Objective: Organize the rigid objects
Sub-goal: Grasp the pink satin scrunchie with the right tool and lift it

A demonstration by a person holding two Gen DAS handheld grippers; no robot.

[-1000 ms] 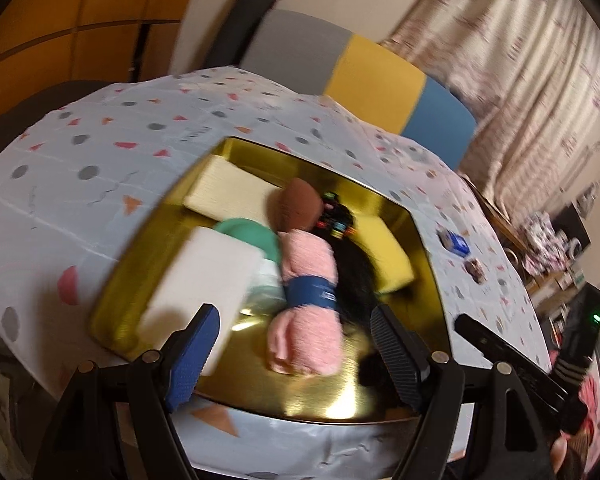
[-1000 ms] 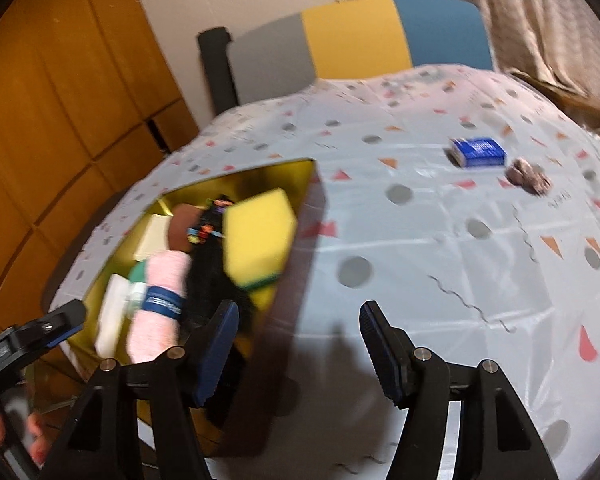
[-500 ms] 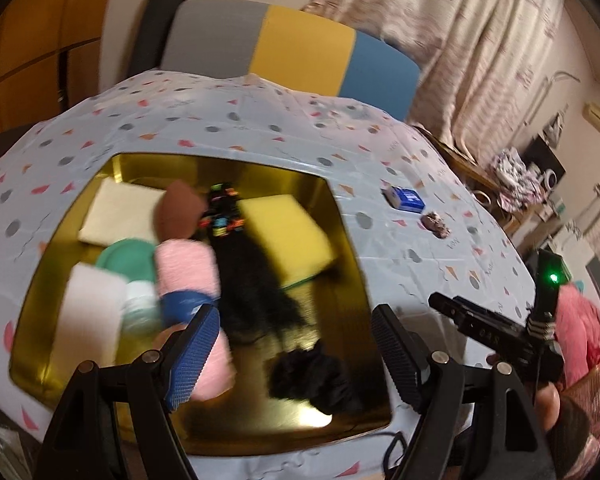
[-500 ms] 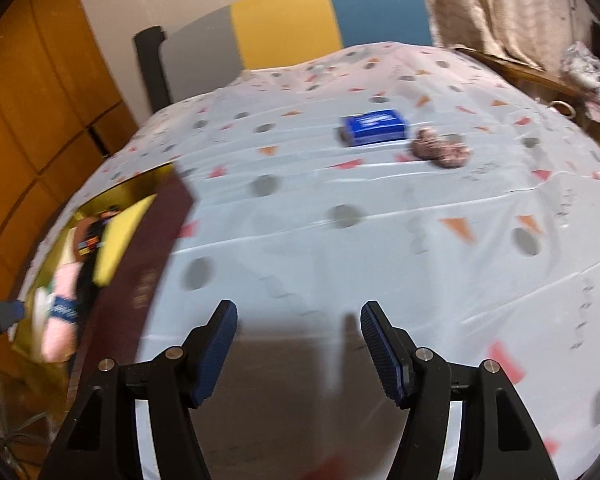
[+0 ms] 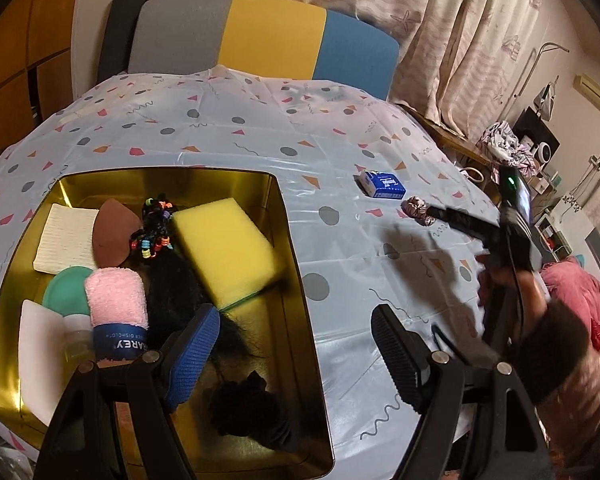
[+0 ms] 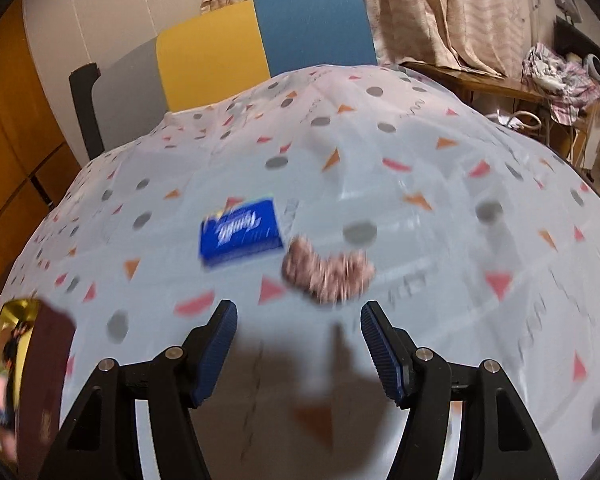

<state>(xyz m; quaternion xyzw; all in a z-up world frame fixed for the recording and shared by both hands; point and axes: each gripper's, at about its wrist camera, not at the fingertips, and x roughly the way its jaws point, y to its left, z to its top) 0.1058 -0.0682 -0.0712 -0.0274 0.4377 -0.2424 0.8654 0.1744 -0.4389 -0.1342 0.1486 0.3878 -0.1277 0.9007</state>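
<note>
Right-wrist fisheye is showing the small blue rectangular packet with white lettering [image 6: 241, 233] lying flat on the pale tablecloth printed with grey dots and coloured triangles [image 6: 440, 216], at about eleven o'clock from the right gripper [image 6: 296, 350]; just beside the packet, at its four o'clock, a pinkish-brown ruffled fabric scrunchie [image 6: 327, 272] is lying, close to the packet though blur is hiding whether they touch; the right gripper's blue-padded jaws are standing spread with only cloth and shadow between them, the scrunchie sitting just beyond the tips at twelve o'clock.

Left-wrist fisheye is showing the same packet [image 5: 382, 185] and scrunchie [image 5: 417, 211] well apart from the shiny gold rectangular tray [image 5: 288, 240], off at its two o'clock; the right gripper [image 5: 440, 213] is reaching in from three o'clock, its dark tip looking right against the scrunchie, with the person's hand [image 5: 508, 280] behind it; the left gripper [image 5: 296, 340] is hanging over the tray's near right edge, jaws spread and empty.

Inside the tray a yellow sponge block [image 5: 228, 248] is lying at centre; a black hairpiece with coloured beads [image 5: 158, 236] is lying at its nine o'clock; a rolled pink dishcloth with a blue band [image 5: 116, 312] is lying at seven o'clock; a brown teardrop-shaped sponge [image 5: 114, 236] is overlapping a cream cloth pad [image 5: 64, 236]; a green round lid [image 5: 66, 292] and a white flat block [image 5: 38, 356] are lying along the left side.
</note>
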